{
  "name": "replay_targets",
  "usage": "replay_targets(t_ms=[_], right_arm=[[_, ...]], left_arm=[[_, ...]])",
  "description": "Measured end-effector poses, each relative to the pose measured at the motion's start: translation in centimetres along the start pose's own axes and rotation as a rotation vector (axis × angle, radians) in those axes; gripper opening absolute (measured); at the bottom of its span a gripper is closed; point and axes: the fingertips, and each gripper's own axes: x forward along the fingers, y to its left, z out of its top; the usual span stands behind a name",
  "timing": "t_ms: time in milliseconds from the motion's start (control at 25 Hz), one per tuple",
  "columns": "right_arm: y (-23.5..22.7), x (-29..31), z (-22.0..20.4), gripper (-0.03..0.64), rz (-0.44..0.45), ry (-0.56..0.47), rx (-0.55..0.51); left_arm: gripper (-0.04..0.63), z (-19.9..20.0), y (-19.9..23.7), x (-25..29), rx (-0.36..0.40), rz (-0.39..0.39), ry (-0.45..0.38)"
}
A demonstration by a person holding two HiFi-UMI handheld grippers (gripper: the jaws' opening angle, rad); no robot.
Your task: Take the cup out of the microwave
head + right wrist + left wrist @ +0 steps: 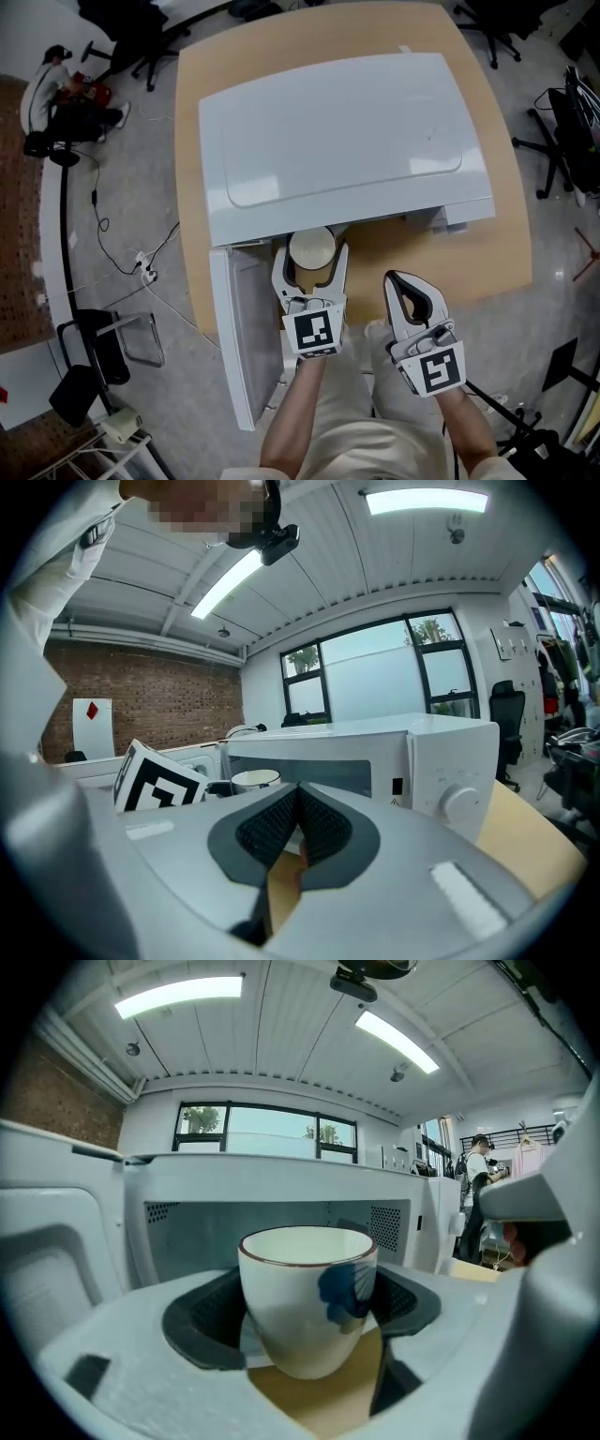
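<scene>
Here the table carries a white microwave that fills most of the upper frame in the head view, with its mouth facing the person. Its door hangs swung out toward the lower left, which leaves the mouth free for a straight pull.

The left gripper is clamped on the cup. Its pads press the cup's two sides, and the jaws stand wide because the cup is wide. The cup is upright at frame centre, just outside the mouth and clear above the wood. It is probably held level so that nothing inside can spill.

The right gripper, just right of it, has its jaws together with nothing between them. It hangs aside, apparently to keep out of the way.

The table is smooth pale wood, bare in front of the microwave, so there looks to be room to set the cup down. Around it lies grey floor, with office chairs at the top and cables at the left.
</scene>
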Motion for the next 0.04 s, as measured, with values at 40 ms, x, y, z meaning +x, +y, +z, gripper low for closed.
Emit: replay_targets(t_ms=[40], right_arm=[[0.13,-0.3,0.22,0.006,0.001,0.002,0.0]], left_arm=[[0.387,-0.09,-0.24,-0.89,-0.007,0.005,0.006]])
